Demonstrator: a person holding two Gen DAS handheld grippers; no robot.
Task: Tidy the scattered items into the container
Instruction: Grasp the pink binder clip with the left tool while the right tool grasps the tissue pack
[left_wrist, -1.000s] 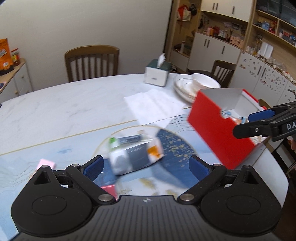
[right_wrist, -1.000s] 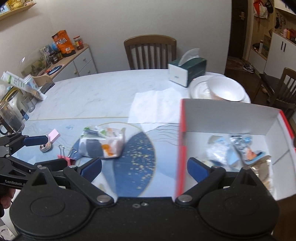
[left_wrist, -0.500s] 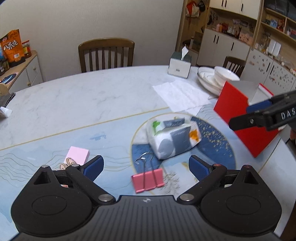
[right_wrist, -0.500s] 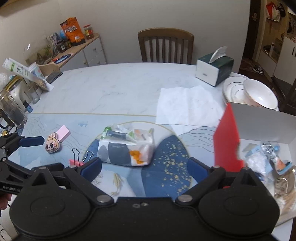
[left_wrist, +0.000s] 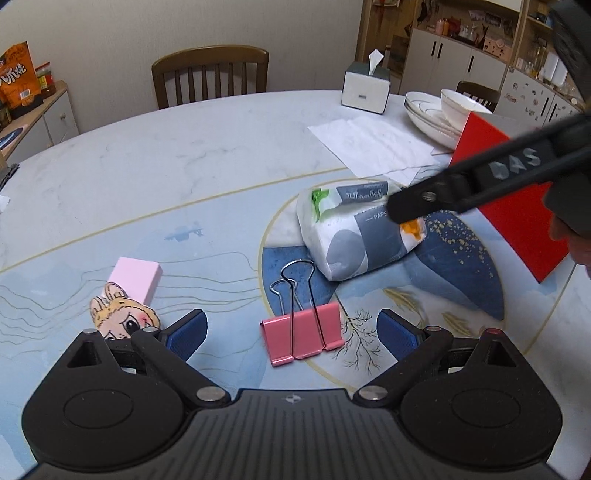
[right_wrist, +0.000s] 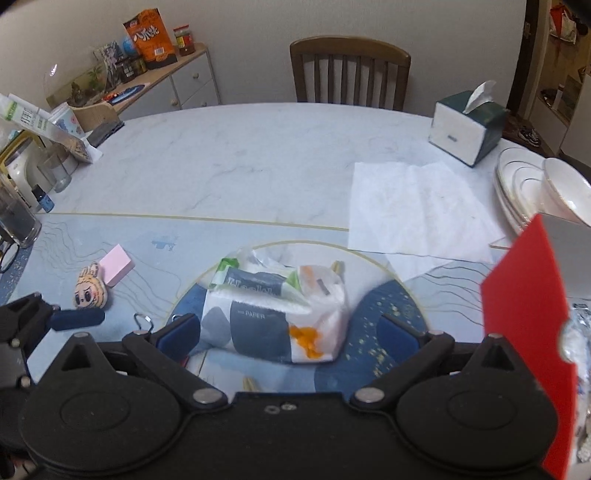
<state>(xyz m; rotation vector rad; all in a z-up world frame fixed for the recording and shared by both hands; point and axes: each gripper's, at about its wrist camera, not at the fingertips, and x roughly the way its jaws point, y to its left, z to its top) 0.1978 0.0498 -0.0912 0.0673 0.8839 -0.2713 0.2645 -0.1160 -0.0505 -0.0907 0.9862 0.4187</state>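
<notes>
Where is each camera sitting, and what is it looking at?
Left wrist: sits on the left gripper, looking across the table at the pink binder clip; its open jaws, the right gripper's finger and a bit of the person show.
Right wrist: sits on the right gripper, facing the tissue pack; its open jaws and the left gripper show.
Both see the tissue pack, red box and chair.

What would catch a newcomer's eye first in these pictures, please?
Probably the red box at the table's right edge, then the tissue pack on the blue circle, framed by the open right gripper. Nearer the left gripper lies a pink binder clip.
</notes>
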